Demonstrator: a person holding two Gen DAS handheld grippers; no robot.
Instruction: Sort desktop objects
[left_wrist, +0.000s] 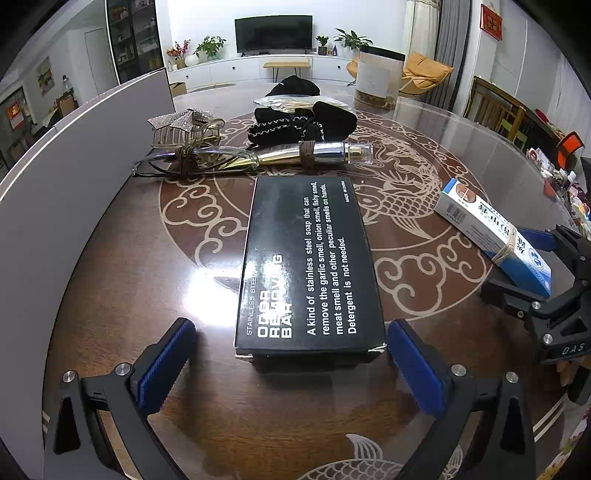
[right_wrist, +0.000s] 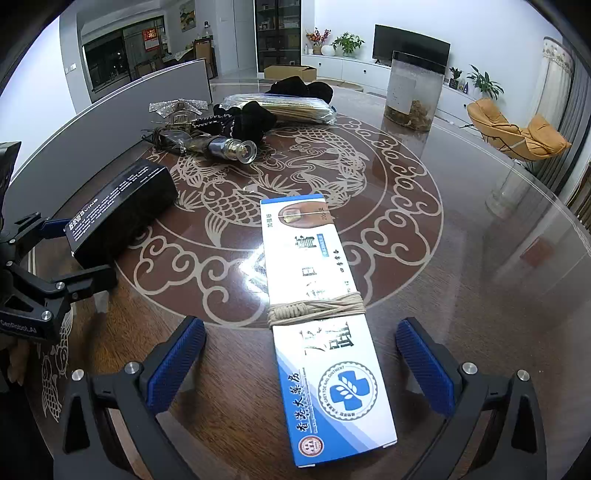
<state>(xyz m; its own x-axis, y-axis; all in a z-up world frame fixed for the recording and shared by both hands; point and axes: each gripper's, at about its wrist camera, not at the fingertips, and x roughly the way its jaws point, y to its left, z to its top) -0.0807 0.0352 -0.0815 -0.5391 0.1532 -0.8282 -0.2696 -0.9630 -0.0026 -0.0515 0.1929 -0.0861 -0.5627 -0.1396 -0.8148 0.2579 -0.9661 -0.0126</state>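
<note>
A black odor-removing-bar box (left_wrist: 306, 266) lies flat on the brown patterned table, its near end between the open blue pads of my left gripper (left_wrist: 291, 354). The box shows at left in the right wrist view (right_wrist: 122, 206). A long white and blue ointment box (right_wrist: 325, 328), bound with twine, lies between the wide open fingers of my right gripper (right_wrist: 299, 362). It shows at right in the left wrist view (left_wrist: 491, 229), with the right gripper (left_wrist: 532, 266) around it. Neither gripper touches its box.
Behind the black box lie glasses (left_wrist: 173, 162), a gold and silver perfume tube (left_wrist: 314, 153), a glittery hair claw (left_wrist: 184, 125) and black cloth items (left_wrist: 303, 118). A packet of sticks (right_wrist: 284, 107) and a clear jar (right_wrist: 413, 88) stand farther back. A grey panel (left_wrist: 74, 155) borders the left.
</note>
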